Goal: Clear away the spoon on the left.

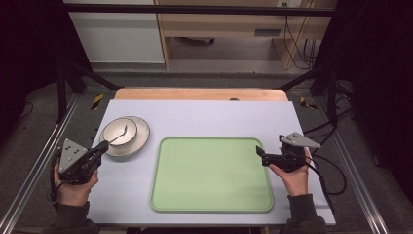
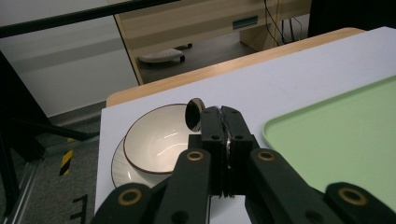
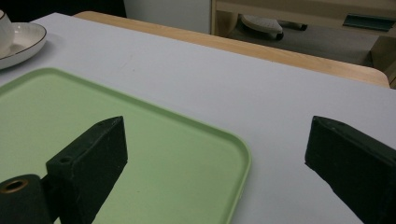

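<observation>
The left gripper (image 1: 103, 145) sits at the bench's left edge, its jaws clenched on the handle of a spoon (image 1: 122, 134). In the high view the spoon runs from the jaw tips up and to the right, with its far end over the bowl (image 1: 120, 131). In the left gripper view the spoon's (image 2: 194, 113) rounded dark end stands up just above and left of the pressed-together jaws, over the near rim of the bowl (image 2: 156, 144); whether the spoon touches the bowl cannot be told. The bowl is white with a thin dark rim and stands on a plate (image 1: 141, 141) of the same make, at the left of the white mat (image 1: 204, 117) that covers the wooden bench (image 1: 199, 94). Just right of the plate, apart from it, lies a pale green tray (image 1: 212, 174) with rounded corners, taking up the middle of the mat. The right gripper (image 1: 259, 152) is held at the tray's right edge, pointing left toward it, with its jaws released and wide apart and nothing between them. In the right gripper view one jaw hangs over the tray (image 3: 140, 154) and the other over the mat beside it, with the tray's far corner between them and the plate (image 3: 23, 42) far off at the upper left.
</observation>
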{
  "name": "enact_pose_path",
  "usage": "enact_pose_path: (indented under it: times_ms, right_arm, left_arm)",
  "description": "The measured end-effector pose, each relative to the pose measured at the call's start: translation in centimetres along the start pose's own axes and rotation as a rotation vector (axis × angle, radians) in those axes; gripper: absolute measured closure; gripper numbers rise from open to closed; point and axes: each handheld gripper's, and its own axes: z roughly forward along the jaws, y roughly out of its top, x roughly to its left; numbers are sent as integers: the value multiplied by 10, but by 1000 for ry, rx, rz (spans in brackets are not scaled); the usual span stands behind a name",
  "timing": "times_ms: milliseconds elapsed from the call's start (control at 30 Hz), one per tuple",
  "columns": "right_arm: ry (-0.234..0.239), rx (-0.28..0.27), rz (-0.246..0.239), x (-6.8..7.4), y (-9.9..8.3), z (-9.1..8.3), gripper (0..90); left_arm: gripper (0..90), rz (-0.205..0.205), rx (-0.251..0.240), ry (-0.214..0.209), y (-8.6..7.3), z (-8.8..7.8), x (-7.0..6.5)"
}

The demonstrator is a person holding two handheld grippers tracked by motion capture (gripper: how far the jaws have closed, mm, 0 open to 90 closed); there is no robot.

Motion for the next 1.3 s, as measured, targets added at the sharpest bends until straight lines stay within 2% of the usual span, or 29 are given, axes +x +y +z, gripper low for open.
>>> enact_pose_path:
  times_ms: [467,1300]
  right_arm:
    - [-1,-3,-1,0,0,0,60]
    - [1,-1,1,0,0,0,59]
  left_arm:
    - [889,25,-17,-46,5,-1,-15]
    - [889,104,3,-122,8,5,-47]
